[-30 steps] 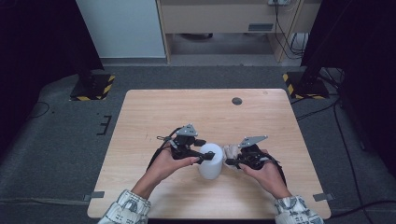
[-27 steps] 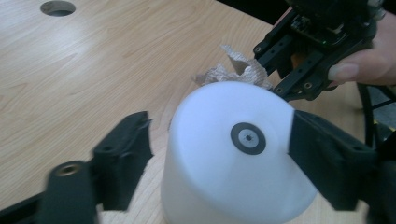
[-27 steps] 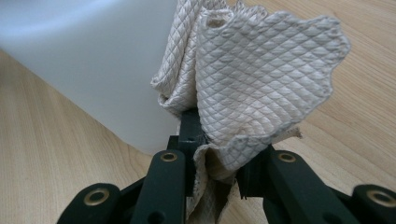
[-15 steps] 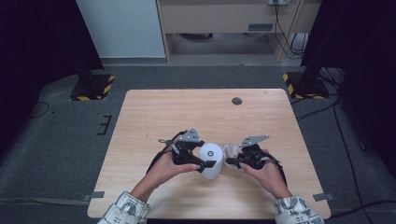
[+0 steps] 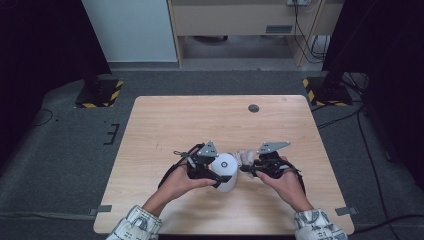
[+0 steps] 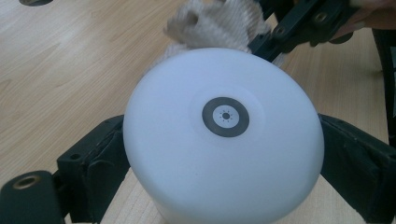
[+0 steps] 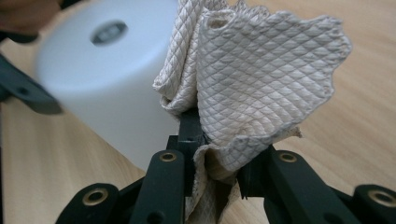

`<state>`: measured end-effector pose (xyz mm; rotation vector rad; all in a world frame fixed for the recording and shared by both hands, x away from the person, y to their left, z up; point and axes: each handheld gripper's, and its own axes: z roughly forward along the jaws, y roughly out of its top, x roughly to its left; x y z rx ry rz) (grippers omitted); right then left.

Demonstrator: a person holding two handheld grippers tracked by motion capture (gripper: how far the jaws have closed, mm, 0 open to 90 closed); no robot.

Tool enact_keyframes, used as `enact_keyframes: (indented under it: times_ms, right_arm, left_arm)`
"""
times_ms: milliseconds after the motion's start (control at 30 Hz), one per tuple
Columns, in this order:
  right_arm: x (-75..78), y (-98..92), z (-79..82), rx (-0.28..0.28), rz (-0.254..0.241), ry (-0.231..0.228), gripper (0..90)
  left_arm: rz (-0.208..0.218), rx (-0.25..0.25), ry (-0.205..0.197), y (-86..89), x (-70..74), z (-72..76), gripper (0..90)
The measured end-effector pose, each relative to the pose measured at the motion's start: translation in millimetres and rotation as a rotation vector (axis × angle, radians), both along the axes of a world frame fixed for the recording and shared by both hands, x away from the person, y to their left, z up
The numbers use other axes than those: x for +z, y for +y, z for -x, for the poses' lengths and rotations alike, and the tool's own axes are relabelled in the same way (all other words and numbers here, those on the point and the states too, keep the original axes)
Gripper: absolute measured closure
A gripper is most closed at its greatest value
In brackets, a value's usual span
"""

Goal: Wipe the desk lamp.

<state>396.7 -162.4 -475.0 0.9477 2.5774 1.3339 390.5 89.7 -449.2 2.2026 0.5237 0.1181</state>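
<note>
A white cup [image 5: 226, 166] is tilted over the table, its round base with a dark ring facing the camera [image 6: 225, 116]. My left gripper [image 5: 214, 173] grips its sides. Its jaws have just been opening, and the pads [image 6: 100, 158] now lie against both sides of the cup, so it is shut on it. My right gripper [image 5: 247, 169] is shut on a beige quilted cloth [image 7: 261, 79]. The bunched cloth [image 5: 245, 156] presses against the cup's far side [image 7: 107, 79]. In the left gripper view the cloth [image 6: 210, 23] rises behind the cup.
The wooden table [image 5: 200, 120] has a small dark round spot [image 5: 254, 108] near its far edge. Grey floor surrounds it, with striped stand feet [image 5: 97, 95] at both far corners and a white cabinet [image 5: 130, 30] behind.
The cup has tipped so its round base faces up toward the camera. My left gripper has shifted slightly right around it. The right gripper and cloth have stayed in place.
</note>
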Motion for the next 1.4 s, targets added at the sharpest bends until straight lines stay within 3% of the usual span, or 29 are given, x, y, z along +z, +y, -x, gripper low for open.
enact_keyframes:
  times_ms: [167, 300, 367, 467, 533, 633, 833, 900, 1033, 1400]
  right_arm:
    - [-15.4, 8.5, -7.4, -0.005, 0.075, 0.046, 74.7]
    - [-19.4, 11.6, -10.3, -0.009, 0.096, 0.044, 74.7]
    - [-11.6, 9.3, -7.9, -0.013, 0.067, 0.027, 74.8]
    - [5.8, 1.9, -2.4, -0.021, -0.025, -0.012, 74.9]
    - [12.3, -1.4, 0.2, -0.018, -0.057, -0.023, 74.9]
    - [6.7, 1.9, -0.5, -0.015, -0.021, -0.01, 75.0]
    - [-15.4, 14.8, -3.5, -0.012, 0.129, 0.035, 75.3]
    - [-16.7, 15.2, -3.9, -0.011, 0.135, 0.046, 75.3]
    - [-11.0, 13.3, 4.9, -0.001, 0.139, 0.025, 75.4]
    - [0.1, 8.7, 36.7, 0.108, 0.121, 0.02, 76.2]
  left_arm:
    - [-0.004, -0.008, -0.003, 0.6, 0.1, -0.5, 7.6]
    - [-0.006, -0.012, -0.006, 0.8, 0.0, -0.6, 7.7]
    - [-0.007, -0.015, -0.008, 0.9, 0.0, -0.7, 7.7]
    - [-0.009, -0.02, -0.01, 1.1, -0.1, -0.9, 7.7]
    - [-0.009, -0.021, -0.011, 1.1, -0.2, -1.1, 7.7]
    - [-0.01, -0.022, -0.012, 1.1, -0.2, -1.1, 7.7]
    - [-0.009, -0.027, -0.013, 1.5, -0.5, -1.5, 7.8]
    - [-0.009, -0.026, -0.014, 1.4, -0.6, -1.3, 7.8]
    - [-0.01, -0.029, -0.016, 1.6, -0.6, -1.4, 7.8]
    - [-0.008, -0.035, -0.018, 2.7, -0.9, -1.8, 7.8]
